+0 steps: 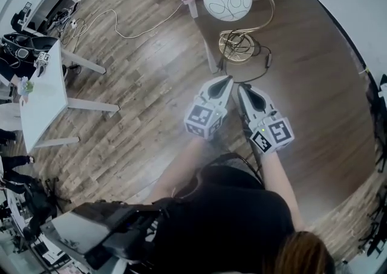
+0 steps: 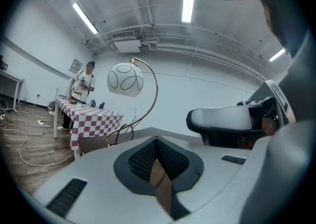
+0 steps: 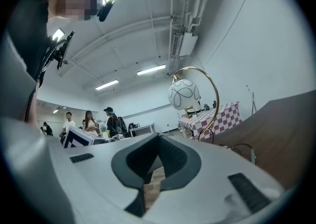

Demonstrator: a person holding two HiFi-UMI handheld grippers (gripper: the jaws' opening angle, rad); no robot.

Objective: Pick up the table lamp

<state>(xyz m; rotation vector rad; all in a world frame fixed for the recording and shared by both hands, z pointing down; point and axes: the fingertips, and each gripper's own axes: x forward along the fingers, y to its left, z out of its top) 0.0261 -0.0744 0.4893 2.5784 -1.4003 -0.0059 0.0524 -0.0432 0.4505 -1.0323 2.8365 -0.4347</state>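
Right, both tongs are aimed level at the target: the left gripper (image 1: 226,80) and the right gripper (image 1: 243,88) sit side by side, each clenched tight with nothing between its jaws, and both are short of the lamp. The brass-stemmed, white-globed table lamp (image 1: 227,0), its shade traced with dark loops, stands near the far left edge of the dark brown round table (image 1: 314,85). Its looped brass base (image 1: 237,44) lies flat on the wood, and a thin black cord (image 1: 263,61) trails off toward the near side. The lamp is upright, long axis vertical. In both gripper views the stem sweeps up from the base, bows out to the right and curls back over, so the globe hangs on the left of the arc, roughly above the base. To do this step well, the jaws should probably spread before they arrive, then clamp the slim stem low, just above the base, leaving the fragile-looking globe alone. The second gripper could steady the arc higher up, since the weight looks to sit high. Lift straight up and mind that cord.
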